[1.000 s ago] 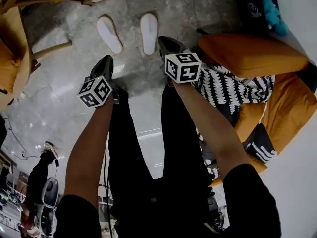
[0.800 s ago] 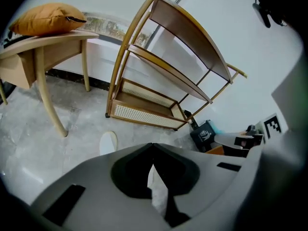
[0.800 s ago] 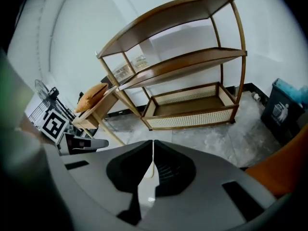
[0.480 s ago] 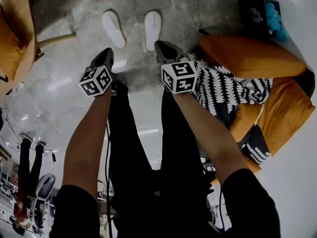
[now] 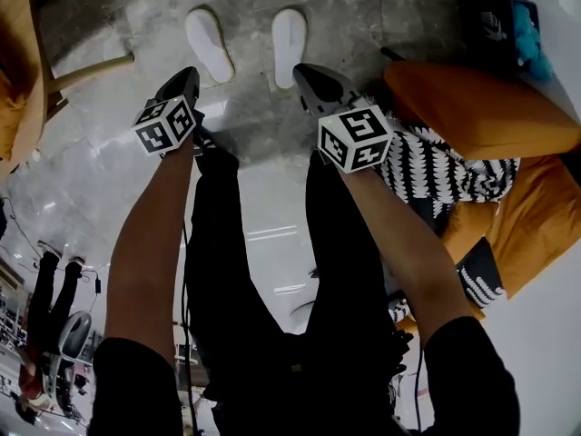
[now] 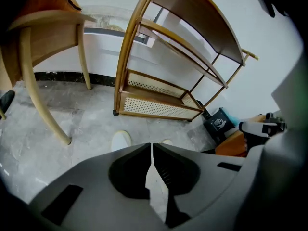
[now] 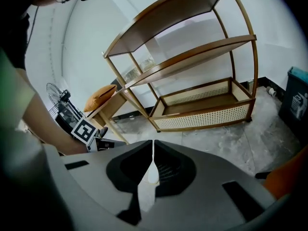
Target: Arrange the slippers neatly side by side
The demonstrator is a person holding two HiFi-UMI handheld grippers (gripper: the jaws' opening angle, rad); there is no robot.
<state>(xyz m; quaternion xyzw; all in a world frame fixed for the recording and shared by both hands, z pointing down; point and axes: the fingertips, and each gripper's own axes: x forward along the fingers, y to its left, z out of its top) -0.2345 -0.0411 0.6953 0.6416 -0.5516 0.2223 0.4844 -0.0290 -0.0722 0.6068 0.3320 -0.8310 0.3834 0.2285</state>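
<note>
- Underneath, a grey marbled floor carries everything in sight.
- A wooden shelf unit with curved posts and a woven bottom tray stands on it at the far side, by the white wall.
- An orange cushion lies at the right, and a black-and-white patterned cloth lies just beside it.
- The left gripper hangs above the floor, its jaws pressed together with nothing between them.
- The right gripper has its jaws closed and empty as well, and its tip is near the toe-to-heel line of the right slipper.
- That white slipper lies straight on the floor in front of the shelf.
- The left slipper, also white, lies slanted and apart from its mate, so the two are not parallel.
</note>
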